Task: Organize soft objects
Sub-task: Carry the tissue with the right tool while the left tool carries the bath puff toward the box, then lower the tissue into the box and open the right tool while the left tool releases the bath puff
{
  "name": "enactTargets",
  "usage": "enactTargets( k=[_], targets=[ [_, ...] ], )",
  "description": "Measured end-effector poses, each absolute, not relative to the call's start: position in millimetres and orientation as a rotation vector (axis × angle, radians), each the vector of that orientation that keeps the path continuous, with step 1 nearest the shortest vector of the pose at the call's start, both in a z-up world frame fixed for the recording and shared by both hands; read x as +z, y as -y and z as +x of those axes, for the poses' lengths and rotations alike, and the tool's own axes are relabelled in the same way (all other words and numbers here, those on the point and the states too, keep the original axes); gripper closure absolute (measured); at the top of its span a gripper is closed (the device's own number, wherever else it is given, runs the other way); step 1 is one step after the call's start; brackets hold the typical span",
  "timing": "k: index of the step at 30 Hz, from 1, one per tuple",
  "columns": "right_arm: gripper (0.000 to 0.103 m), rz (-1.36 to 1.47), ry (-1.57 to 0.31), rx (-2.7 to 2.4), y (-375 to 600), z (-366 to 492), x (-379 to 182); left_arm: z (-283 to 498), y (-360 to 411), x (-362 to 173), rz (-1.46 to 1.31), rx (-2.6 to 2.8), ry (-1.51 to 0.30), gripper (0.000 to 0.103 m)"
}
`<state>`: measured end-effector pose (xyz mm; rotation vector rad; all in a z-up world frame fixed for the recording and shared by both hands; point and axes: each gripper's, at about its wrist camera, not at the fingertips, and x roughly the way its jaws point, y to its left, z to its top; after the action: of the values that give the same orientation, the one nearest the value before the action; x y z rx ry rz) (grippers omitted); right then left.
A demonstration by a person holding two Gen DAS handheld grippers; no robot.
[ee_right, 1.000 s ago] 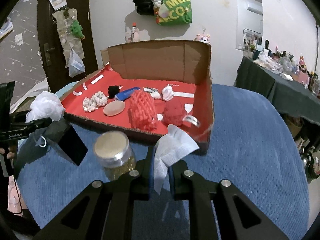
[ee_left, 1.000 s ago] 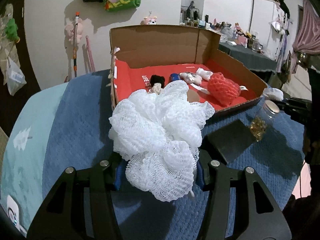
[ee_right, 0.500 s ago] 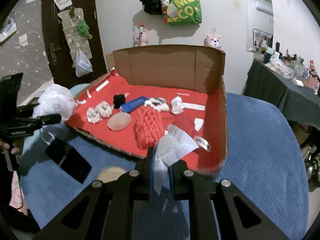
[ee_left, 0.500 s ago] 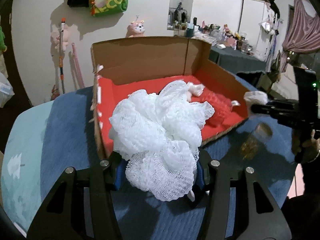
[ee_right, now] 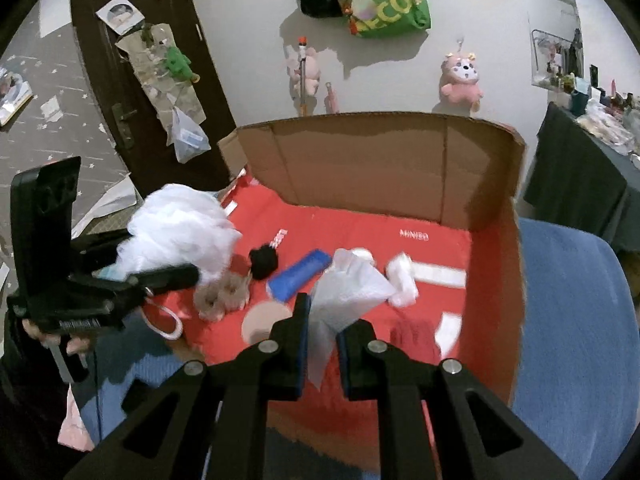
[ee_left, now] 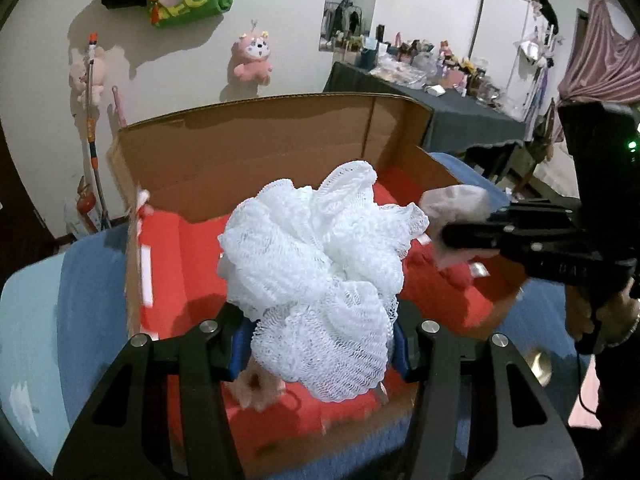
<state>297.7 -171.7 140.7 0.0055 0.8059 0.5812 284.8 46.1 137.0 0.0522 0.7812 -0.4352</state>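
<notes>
The left gripper [ee_left: 320,344] holds a fluffy white mesh bath sponge [ee_left: 320,280] between its jaws, above the near left part of the shallow cardboard box with red lining [ee_right: 452,236]. The right gripper [ee_right: 322,340] is closed narrow on a thin white cloth [ee_right: 344,292], above the near middle of the box. Inside the box lie a blue flat pack [ee_right: 300,276], a black fuzzy ball [ee_right: 263,260] and a round beige pad [ee_right: 264,318].

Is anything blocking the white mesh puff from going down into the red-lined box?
Nothing visible does. The left claw holds the white mesh puff over the box, whose top is open. Small items already lie on the red floor below, with bare patches between.
</notes>
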Motion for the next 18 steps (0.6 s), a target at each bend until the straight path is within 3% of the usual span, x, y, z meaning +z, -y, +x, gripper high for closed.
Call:
enactTargets(
  k=[18],
  targets=[
    [0.090, 0.035, -1.094, 0.468, 141, 450, 86, 431, -33, 85, 0.077, -0.282, -0.973, 0.051]
  ],
)
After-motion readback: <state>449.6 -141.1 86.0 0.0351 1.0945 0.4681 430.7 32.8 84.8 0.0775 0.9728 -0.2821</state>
